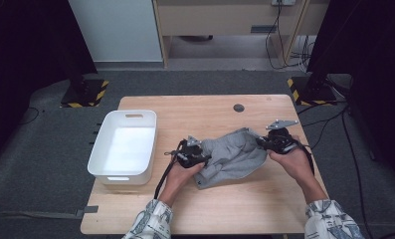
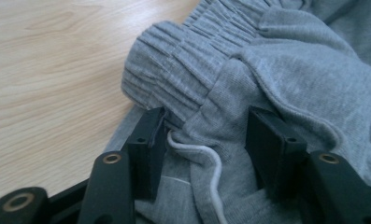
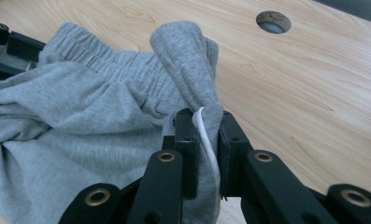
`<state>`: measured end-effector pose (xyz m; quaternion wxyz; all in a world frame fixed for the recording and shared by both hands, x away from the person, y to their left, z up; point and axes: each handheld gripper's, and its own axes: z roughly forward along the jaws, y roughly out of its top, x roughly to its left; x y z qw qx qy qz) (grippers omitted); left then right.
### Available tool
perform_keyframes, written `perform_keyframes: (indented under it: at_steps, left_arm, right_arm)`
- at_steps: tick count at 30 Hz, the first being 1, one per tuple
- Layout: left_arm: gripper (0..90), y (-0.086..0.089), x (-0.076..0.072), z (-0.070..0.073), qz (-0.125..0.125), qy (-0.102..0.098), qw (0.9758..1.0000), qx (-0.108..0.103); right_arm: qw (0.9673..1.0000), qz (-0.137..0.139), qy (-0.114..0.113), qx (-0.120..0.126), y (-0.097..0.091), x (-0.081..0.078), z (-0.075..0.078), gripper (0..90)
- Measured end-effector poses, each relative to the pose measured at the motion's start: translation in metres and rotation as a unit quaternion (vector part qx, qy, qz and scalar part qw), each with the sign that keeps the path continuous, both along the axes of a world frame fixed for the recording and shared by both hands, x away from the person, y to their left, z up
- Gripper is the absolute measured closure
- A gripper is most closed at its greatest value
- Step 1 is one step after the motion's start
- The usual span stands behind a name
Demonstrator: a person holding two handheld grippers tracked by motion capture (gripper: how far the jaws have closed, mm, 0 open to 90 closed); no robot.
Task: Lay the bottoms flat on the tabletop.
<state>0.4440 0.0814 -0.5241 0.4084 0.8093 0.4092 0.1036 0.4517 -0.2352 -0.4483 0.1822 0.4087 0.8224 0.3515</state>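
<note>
A crumpled grey sweat garment (image 1: 232, 157) with a ribbed elastic waistband lies on the wooden table (image 1: 210, 209). My left gripper (image 1: 205, 159) is at its left edge. In the left gripper view its jaws (image 2: 206, 126) stand apart around a bunch of waistband (image 2: 183, 60) and the white drawstring (image 2: 206, 151), without pinching the cloth. My right gripper (image 1: 260, 142) is at the garment's right end. There its jaws (image 3: 204, 123) are shut on a raised fold of the grey cloth (image 3: 188, 56) with the drawstring (image 3: 206, 140) caught between them.
A white plastic bin (image 1: 134, 115) with nothing in it stands at the table's left side. A round cable hole (image 1: 239, 107) sits near the far edge. Bare wood lies in front of the garment and to its right.
</note>
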Motion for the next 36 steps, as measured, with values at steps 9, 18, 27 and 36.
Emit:
perform_keyframes:
  at_steps: [9, 18, 27, 36]
  left_arm:
    - [66.5, 0.001, 0.002, -0.005, -0.01, 0.007, 0.9999, 0.008]
    - [81.6, 0.005, 0.004, 0.0, -0.007, -0.002, 1.0, 0.007]
    - [82.3, 0.017, 0.008, 0.023, 0.005, -0.032, 0.9995, -0.007]
    - [83.1, 0.022, 0.008, 0.046, 0.005, -0.057, 0.9983, -0.008]
  right_arm:
    - [1.0, 0.006, 0.003, -0.001, 0.006, 0.001, -0.002, 80.8]
    - [1.0, 0.005, -0.001, 0.0, 0.006, 0.0, -0.002, 82.6]
    - [0.9999, 0.002, -0.01, -0.001, 0.0, -0.001, 0.001, 84.1]
    - [0.9998, -0.002, -0.019, 0.001, -0.005, -0.002, 0.007, 84.2]
